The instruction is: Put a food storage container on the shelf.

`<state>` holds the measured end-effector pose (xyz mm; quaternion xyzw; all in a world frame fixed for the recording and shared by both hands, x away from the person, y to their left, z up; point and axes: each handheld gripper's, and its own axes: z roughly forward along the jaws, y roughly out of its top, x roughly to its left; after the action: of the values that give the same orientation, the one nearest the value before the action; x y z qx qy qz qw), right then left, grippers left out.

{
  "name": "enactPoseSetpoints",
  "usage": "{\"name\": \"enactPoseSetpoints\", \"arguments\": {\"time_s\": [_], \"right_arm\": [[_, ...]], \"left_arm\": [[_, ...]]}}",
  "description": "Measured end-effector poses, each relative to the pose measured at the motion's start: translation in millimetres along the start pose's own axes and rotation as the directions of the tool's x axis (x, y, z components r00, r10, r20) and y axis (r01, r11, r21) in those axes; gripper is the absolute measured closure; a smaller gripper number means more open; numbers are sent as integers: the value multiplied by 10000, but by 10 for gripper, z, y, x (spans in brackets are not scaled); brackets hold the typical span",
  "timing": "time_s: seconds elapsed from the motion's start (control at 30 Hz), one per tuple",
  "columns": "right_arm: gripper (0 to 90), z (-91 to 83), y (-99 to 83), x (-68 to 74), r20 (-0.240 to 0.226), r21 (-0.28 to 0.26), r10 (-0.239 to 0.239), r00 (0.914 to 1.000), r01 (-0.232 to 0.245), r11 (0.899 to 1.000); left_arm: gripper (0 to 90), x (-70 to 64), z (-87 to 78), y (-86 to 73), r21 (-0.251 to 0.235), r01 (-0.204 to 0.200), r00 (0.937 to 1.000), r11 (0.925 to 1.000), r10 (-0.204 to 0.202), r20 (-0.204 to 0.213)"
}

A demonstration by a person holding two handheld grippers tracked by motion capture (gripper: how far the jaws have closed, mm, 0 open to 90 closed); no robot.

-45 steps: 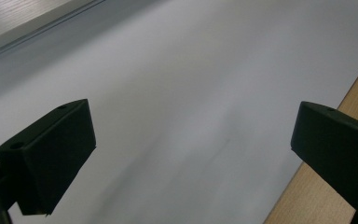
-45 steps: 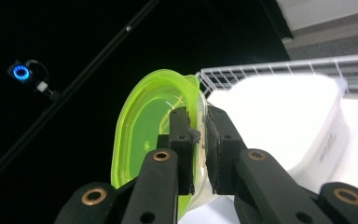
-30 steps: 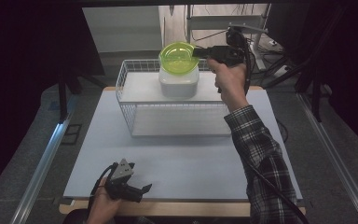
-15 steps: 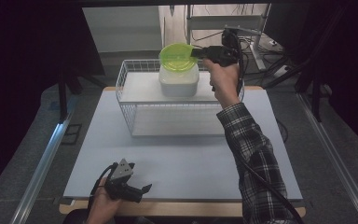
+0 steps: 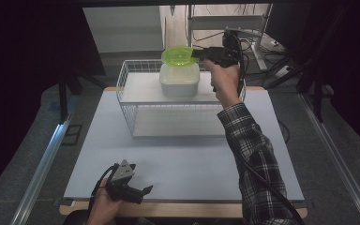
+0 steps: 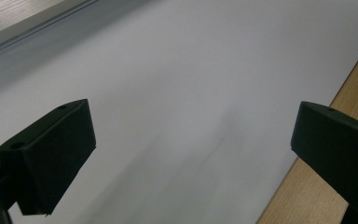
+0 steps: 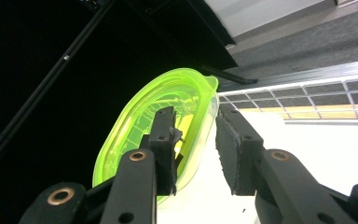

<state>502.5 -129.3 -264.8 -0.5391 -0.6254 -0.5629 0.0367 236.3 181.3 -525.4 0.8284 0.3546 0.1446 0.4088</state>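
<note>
The right gripper (image 5: 198, 53), jaws pinching the rim of the green lid (image 5: 178, 55), holds it just above the white container (image 5: 179, 78) inside the wire basket (image 5: 132, 123); the lid should be levelled and centred before lowering. Basket walls confine sideways travel, so approach from above, while the left gripper (image 5: 143, 191) rests jaws wide apart and empty at the near tabletop (image 5: 192, 159) edge.

My right gripper (image 5: 200, 53) is black, with copper-coloured rivets on its arms, and the lid (image 5: 178, 55) at its jaws is a bright, see-through lime green above a milky white container (image 5: 179, 79). The wire basket (image 5: 130, 117) is white, the table mat (image 5: 178, 159) pale grey-blue with a light wood edge (image 5: 206, 209) in front. My sleeve (image 5: 255, 154) is a black-and-white plaid, and my left gripper (image 5: 143, 191) is black under a grey plate.
</note>
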Motion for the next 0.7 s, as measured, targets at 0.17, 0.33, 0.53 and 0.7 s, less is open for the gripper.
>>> {"name": "enactPoseSetpoints", "arguments": {"time_s": [0.17,0.33,0.53,0.7], "right_arm": [[589,10,0,-16,-68,32,-112,9999,112,9999],[511,-11,1,-13,-114,23,-464,9989,464,9989],[411,-65,-26,-36,-412,-41,-1097,9931,1097,9940],[362,-110,-106,-77,-777,-88,-1452,9863,1450,9894]], "left_arm": [[0,0,1,0,14,-11,10000,10000,11,-4],[0,-1,1,0,13,-13,10000,10000,13,2],[0,-2,7,-1,65,-20,10000,10000,20,31],[0,-2,9,-2,72,-20,10000,10000,20,40]]}}
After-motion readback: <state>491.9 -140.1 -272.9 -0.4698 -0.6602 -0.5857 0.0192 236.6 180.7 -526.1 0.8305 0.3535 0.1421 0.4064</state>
